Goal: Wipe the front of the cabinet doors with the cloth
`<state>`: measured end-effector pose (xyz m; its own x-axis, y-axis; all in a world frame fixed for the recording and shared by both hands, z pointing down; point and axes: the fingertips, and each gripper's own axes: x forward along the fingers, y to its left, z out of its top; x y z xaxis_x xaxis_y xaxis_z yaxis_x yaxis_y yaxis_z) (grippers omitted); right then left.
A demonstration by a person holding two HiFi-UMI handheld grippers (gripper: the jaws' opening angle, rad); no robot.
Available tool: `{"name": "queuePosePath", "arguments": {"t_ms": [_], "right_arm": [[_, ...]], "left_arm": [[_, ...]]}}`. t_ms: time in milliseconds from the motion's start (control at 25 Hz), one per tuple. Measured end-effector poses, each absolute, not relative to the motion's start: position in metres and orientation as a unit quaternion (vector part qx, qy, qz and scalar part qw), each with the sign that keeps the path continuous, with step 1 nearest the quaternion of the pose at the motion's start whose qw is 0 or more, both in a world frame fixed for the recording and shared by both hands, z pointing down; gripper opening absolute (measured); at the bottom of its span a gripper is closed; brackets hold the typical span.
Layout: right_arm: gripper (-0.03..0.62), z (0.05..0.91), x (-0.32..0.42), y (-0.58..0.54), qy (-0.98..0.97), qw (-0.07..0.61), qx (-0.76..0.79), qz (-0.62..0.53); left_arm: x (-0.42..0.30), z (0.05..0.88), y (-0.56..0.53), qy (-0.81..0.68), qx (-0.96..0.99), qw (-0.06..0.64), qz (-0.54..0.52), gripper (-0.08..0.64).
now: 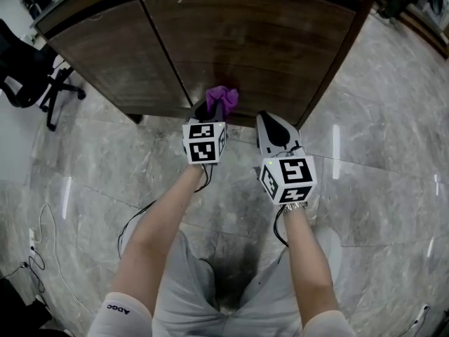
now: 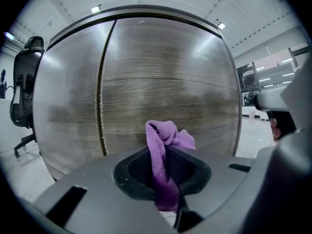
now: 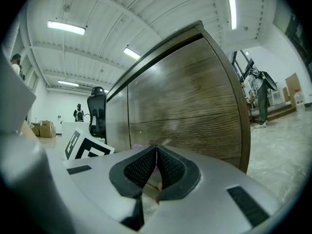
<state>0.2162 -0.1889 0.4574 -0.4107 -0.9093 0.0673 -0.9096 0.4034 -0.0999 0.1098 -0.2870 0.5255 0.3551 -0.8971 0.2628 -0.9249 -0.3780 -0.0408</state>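
Fig.: my left gripper [image 1: 208,111], jaws clamped mid-bunch on purple cloth [image 2: 165,139] (prob. soft, light, limp; grip near its tuft), tuft poking ahead of jaws twd cabinet doors [image 2: 161,77]; right gripper [image 3: 156,165] jaws together, empty.

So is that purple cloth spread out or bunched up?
Bunched up. The purple cloth sticks out as a crumpled wad, pinched in the fingers of the left gripper.
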Motion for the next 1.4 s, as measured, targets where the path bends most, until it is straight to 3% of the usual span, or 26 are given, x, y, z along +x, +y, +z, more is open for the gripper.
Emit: {"name": "queuePosePath", "arguments": {"t_ms": [320, 880, 1400], "right_arm": [[0.029, 0.456, 0.206, -0.191, -0.841, -0.002, 0.538, 0.062], [0.029, 0.453, 0.203, -0.195, -0.835, -0.002, 0.546, 0.061], [0.029, 0.455, 0.216, -0.193, -0.824, -0.005, 0.563, 0.067]], "left_arm": [[0.056, 0.527, -0.300, -0.606, 0.781, 0.106, 0.109, 0.060], [0.014, 0.535, -0.302, -0.663, 0.729, 0.110, 0.128, 0.058], [0.147, 0.534, -0.247, -0.529, 0.839, 0.042, 0.123, 0.058]]}}
